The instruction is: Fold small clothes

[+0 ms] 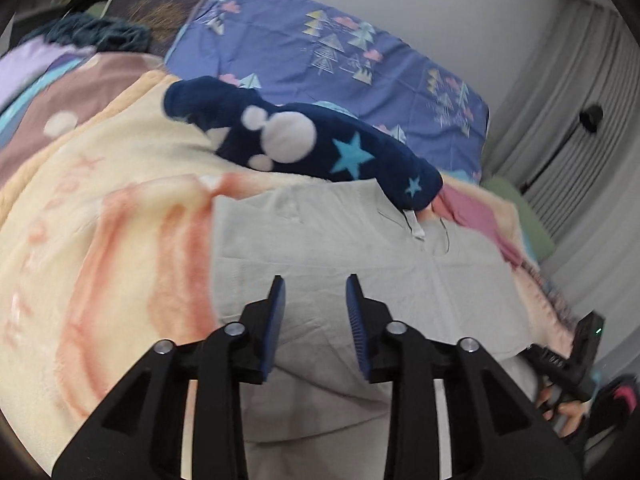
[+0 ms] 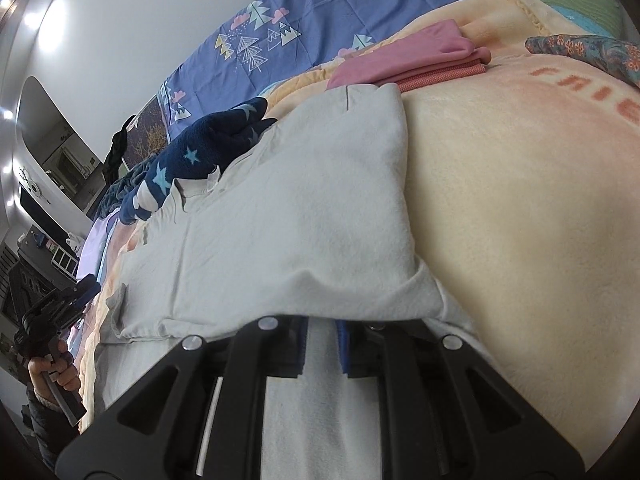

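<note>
Pale grey garment (image 1: pixel 320 248) lying spread on cream blanket (image 1: pixel 120 184) on bed. Left tool (image 1: pixel 316 292) hovering spread above it, gripping nothing. Right tool (image 2: pixel 322 344) tips hiding under garment's hem; grip state, cannot tell. Risks: hem slipping mid-fold; navy star garment (image 1: pixel 320 140) overlapping collar, dragging along; plush blanket getting pinched too.

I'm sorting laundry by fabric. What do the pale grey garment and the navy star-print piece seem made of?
The pale grey garment looks like thin woven cotton, matte, with sharp creases and flat seams. The navy star-print piece looks like plush fleece: thick, fuzzy, soft-edged. Both are guesses from surface look alone.
</note>
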The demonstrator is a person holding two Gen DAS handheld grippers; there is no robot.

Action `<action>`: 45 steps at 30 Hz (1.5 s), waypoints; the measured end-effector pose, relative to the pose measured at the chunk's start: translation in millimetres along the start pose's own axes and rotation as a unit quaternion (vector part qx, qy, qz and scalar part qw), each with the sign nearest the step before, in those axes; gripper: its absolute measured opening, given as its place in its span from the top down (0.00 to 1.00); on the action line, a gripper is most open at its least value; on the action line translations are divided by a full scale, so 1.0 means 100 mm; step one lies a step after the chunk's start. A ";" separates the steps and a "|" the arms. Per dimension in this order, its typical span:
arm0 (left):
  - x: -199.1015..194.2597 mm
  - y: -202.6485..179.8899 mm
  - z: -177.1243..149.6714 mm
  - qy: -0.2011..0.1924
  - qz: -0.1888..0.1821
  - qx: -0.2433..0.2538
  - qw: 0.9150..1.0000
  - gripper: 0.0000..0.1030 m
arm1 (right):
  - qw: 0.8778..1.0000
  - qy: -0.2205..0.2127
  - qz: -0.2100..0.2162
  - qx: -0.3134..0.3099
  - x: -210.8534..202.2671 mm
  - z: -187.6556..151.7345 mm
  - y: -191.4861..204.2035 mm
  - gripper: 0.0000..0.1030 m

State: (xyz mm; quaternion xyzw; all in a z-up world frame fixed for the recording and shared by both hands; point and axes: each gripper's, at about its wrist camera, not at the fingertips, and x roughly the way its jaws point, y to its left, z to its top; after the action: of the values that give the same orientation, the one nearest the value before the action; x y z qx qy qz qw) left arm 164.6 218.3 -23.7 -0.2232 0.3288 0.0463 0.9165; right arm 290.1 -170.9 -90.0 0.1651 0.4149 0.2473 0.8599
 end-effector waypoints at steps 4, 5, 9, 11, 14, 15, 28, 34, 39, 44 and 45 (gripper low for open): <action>0.23 -0.38 0.00 0.024 -0.012 0.037 0.999 0.61 | 1.000 0.001 0.000 0.000 0.00 0.00 0.00 0.88; 0.29 -0.48 -0.02 0.031 0.001 0.054 0.998 0.61 | 1.000 0.000 0.000 0.001 0.00 0.00 0.00 0.88; 0.42 -0.87 -0.33 0.057 0.053 0.165 0.983 0.61 | 1.000 0.000 0.000 0.000 0.00 0.00 0.00 0.88; 0.39 -0.88 -0.46 0.052 0.119 0.202 0.971 0.61 | 1.000 0.000 0.000 0.001 0.00 0.00 0.00 0.88; 0.23 -0.65 -0.52 0.040 0.206 0.202 0.957 0.61 | 1.000 0.000 0.001 0.001 0.00 0.00 0.00 0.88; 0.13 -0.52 -0.52 0.035 0.222 0.183 0.957 0.61 | 1.000 0.000 0.001 0.001 0.00 0.00 0.00 0.88; -0.23 -0.44 -0.38 0.001 0.109 0.098 0.989 0.61 | 1.000 0.001 0.001 0.001 0.01 0.00 0.00 0.88; 0.26 -0.50 -0.63 0.060 0.153 0.124 0.979 0.60 | 0.999 -0.003 0.003 0.036 -0.13 -0.01 -0.17 0.99; 0.25 -0.46 -0.65 0.059 0.140 0.116 0.982 0.59 | 0.998 0.048 -0.020 -0.024 -0.36 -0.01 -0.07 0.85; 0.25 -0.46 -0.68 0.052 0.138 0.118 0.982 0.56 | 0.998 0.000 -0.003 -0.064 -0.70 0.42 0.15 0.54; 0.25 -0.46 -0.68 0.052 0.136 0.117 0.982 0.56 | 0.998 -0.005 -0.009 -0.056 -0.67 0.55 0.13 0.51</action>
State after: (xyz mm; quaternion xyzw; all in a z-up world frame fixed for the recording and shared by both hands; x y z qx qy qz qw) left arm 154.8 145.9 -68.4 -0.0698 0.4062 0.1200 0.9032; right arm 294.2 -202.1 -8.6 0.1141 0.3973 0.2617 0.8722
